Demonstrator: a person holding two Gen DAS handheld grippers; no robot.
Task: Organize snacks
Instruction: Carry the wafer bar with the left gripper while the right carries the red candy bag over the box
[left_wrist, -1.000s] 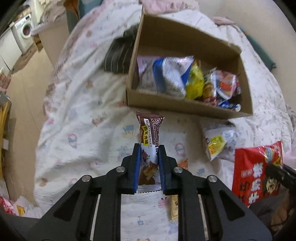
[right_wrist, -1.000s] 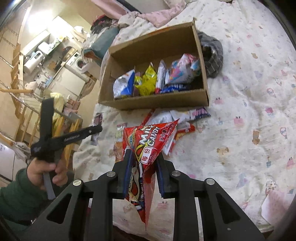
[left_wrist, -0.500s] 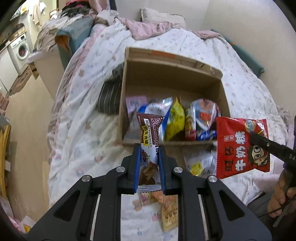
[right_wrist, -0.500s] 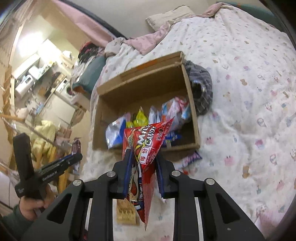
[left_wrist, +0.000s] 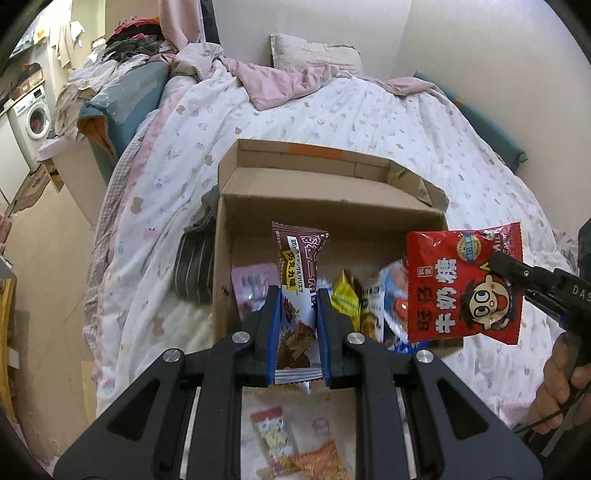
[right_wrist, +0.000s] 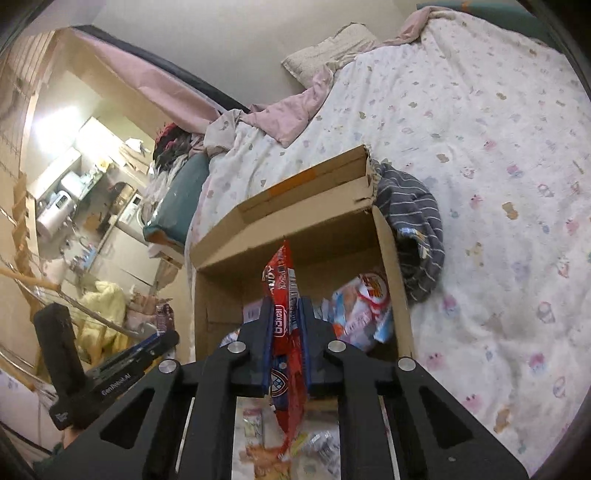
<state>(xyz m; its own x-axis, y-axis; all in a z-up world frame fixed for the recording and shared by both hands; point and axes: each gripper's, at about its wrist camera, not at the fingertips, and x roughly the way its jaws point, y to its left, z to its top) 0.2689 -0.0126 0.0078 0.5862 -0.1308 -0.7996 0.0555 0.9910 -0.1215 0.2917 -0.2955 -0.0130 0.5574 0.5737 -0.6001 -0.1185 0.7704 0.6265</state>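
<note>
An open cardboard box (left_wrist: 332, 206) sits on the bed with several snack packets inside along its near wall. My left gripper (left_wrist: 297, 299) is shut on a brown chocolate snack packet (left_wrist: 300, 254), held upright above the box's near left part. My right gripper (right_wrist: 286, 314) is shut on a red milk candy bag (right_wrist: 282, 280), seen edge-on above the box (right_wrist: 295, 221). In the left wrist view the red bag (left_wrist: 463, 284) hangs over the box's right end, held by the right gripper (left_wrist: 496, 263).
A grey striped garment (right_wrist: 417, 221) lies against the box's far side. Loose snack packets (left_wrist: 291, 450) lie on the patterned bedspread (left_wrist: 369, 110) in front of the box. A pillow (left_wrist: 314, 55) and pink blanket are at the bed's head. A washing machine (left_wrist: 33, 118) stands at left.
Both grippers have risen and moved forward from the bedspread to above the box, each carrying its packet. The red bag has turned edge-on in the right wrist view.
</note>
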